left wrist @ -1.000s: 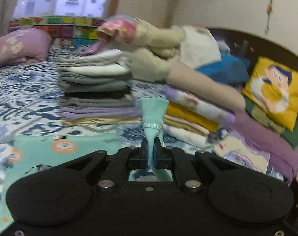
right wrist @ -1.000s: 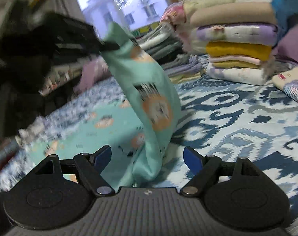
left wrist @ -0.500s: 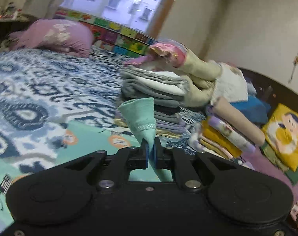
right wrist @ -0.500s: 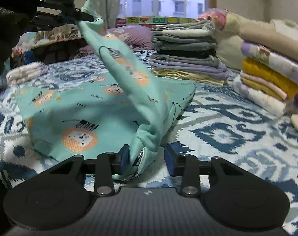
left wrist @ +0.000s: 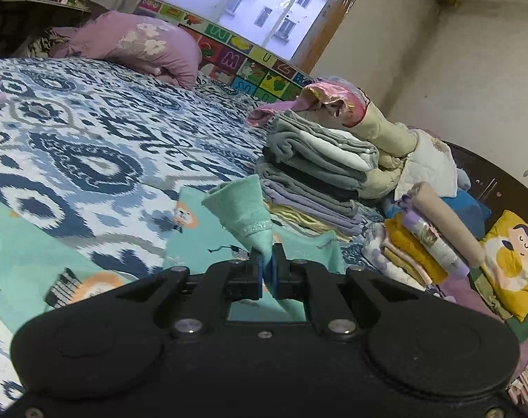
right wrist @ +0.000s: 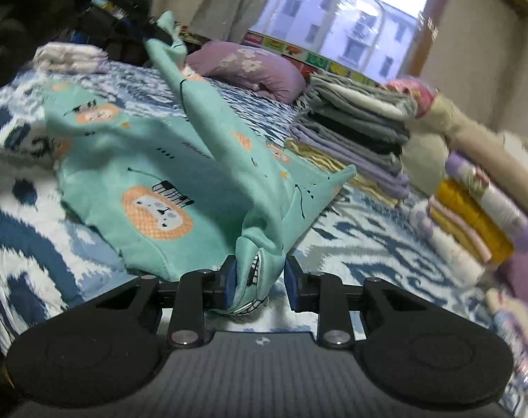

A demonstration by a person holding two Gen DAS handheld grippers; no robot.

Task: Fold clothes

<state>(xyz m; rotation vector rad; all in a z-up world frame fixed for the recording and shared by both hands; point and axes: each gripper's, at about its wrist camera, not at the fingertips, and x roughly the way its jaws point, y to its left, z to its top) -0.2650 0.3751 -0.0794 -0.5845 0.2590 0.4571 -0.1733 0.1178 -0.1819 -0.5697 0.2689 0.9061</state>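
Garment [right wrist: 180, 188] corner perhaps between fingers [right wrist: 229, 280]

From my remote seat I see a soft, matt mint knit garment [right wrist: 180, 181] printed with orange lions, lying on a woven-looking blue-and-white bedspread [left wrist: 72, 146], pinched by matt black plastic grippers, left [left wrist: 268, 271] and right [right wrist: 258, 282], with blue rubbery pads [right wrist: 229, 284] and shiny metal screws [left wrist: 185, 326].
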